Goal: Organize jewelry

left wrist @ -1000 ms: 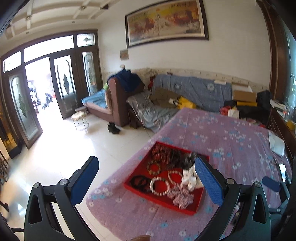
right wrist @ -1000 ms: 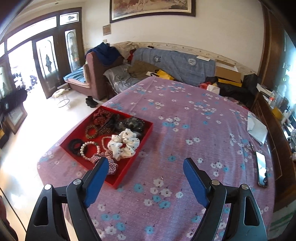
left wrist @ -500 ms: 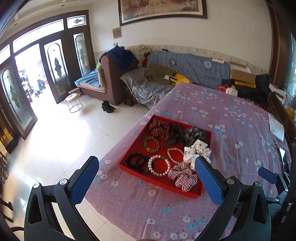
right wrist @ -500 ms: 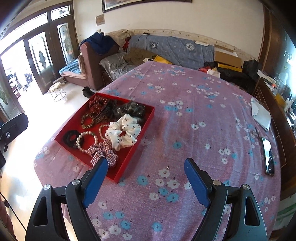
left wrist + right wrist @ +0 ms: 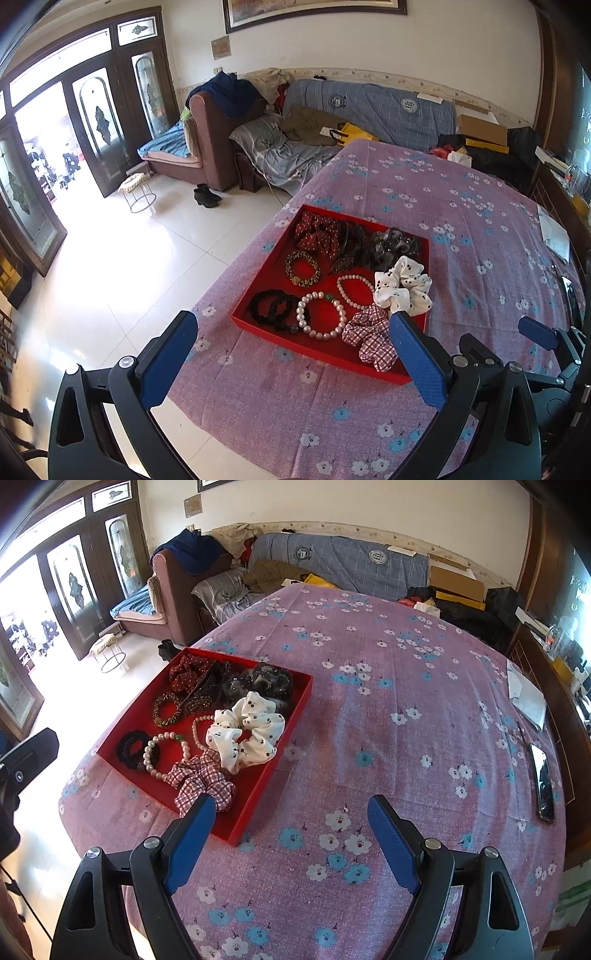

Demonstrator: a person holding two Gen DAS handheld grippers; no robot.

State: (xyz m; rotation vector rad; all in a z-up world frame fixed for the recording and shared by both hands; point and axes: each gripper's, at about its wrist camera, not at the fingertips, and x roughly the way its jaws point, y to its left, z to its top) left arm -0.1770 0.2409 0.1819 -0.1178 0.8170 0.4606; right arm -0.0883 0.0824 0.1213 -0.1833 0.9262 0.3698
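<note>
on the bed: a red tray (image 5: 258, 317) sits near the front left corner of the floral bedspread (image 5: 388, 709), holding all the pieces in view
tray contents: pearl bracelet (image 5: 320, 314), smaller bead bracelet (image 5: 355, 290), black hair ties (image 5: 271, 308), leopard scrunchie (image 5: 302, 268), white scrunchie (image 5: 245, 731), plaid scrunchie (image 5: 201, 781), dark scrunchies at the far end
left gripper (image 5: 295, 360): jaws wide, nothing held, hovering just short of the tray's near edge
right gripper (image 5: 291, 845): jaws wide, nothing held, over bare bedspread
key relation: tray lies straight ahead of the left gripper, ahead and to the left of the right gripper; left is nearer the bracelets
stage: pieces lie grouped but overlapping; fits sorting under way or finished
</note>
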